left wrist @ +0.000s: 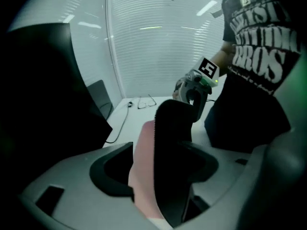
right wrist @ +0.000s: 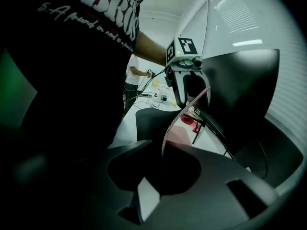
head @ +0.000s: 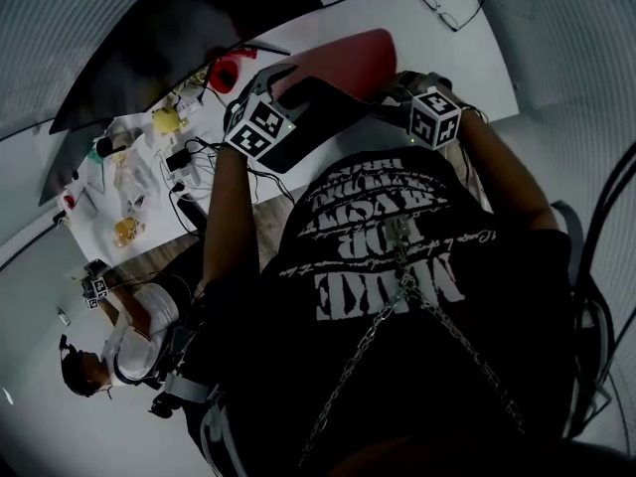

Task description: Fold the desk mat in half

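Pinching desk mat (head: 348, 58) in right claw (right wrist: 162, 150), left claw (left wrist: 158, 162) wide around it, glasses (left wrist: 145, 102) beyond left

White table (head: 437, 53), eyeglasses (head: 452, 8) at 1 o'clock, desk mat (head: 348, 56) at 12, cables (head: 189, 155) and small clutter (head: 129, 182) at 10 o'clock

Desk mat (left wrist: 168, 166) (pink-faced) between wide-apart fingers (left wrist: 112, 176)

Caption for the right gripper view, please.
The right gripper pinches the lifted desk mat by its edge; the left gripper stands at its far end.
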A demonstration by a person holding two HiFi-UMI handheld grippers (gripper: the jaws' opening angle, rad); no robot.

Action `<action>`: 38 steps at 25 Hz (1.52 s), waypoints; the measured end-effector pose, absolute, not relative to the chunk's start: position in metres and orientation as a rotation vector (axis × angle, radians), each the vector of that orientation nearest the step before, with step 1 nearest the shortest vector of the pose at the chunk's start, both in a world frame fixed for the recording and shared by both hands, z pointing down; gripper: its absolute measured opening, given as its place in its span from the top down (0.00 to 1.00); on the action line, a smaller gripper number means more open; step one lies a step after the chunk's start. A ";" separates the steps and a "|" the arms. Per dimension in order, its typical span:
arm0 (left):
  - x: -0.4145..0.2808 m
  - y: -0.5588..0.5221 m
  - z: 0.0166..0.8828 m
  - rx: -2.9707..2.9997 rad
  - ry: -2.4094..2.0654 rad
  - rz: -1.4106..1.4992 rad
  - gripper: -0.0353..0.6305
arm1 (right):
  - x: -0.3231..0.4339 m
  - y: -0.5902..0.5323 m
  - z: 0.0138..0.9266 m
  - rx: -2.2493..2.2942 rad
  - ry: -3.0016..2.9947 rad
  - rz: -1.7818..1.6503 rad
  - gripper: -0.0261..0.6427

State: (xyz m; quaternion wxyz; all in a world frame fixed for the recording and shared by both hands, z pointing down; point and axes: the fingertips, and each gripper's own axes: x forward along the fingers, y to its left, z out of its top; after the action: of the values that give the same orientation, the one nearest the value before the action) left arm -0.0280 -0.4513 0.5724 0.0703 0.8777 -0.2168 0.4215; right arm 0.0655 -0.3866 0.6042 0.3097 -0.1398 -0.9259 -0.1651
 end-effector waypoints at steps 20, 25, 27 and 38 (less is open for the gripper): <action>0.012 -0.355 0.543 2.486 -0.416 1.071 0.91 | 0.080 -0.483 0.688 -0.203 -2.173 -0.434 0.73; -0.005 -0.347 0.533 2.446 -0.604 1.037 0.91 | 0.070 -0.566 0.742 -0.021 -1.929 -0.643 0.81; -0.024 -0.343 0.531 2.398 -0.707 1.033 0.91 | 0.063 -0.563 0.729 0.010 -1.990 -0.525 0.94; -0.117 -0.375 0.410 2.542 -1.184 1.040 0.91 | 0.092 -0.523 0.509 0.425 -2.274 -0.349 0.94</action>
State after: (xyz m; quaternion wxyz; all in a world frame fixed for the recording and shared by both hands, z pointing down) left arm -0.1174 -0.3745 0.4103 0.0756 0.8475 -0.3947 0.3467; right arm 0.0922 -0.5233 0.5093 0.3904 0.1673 -0.8948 -0.1374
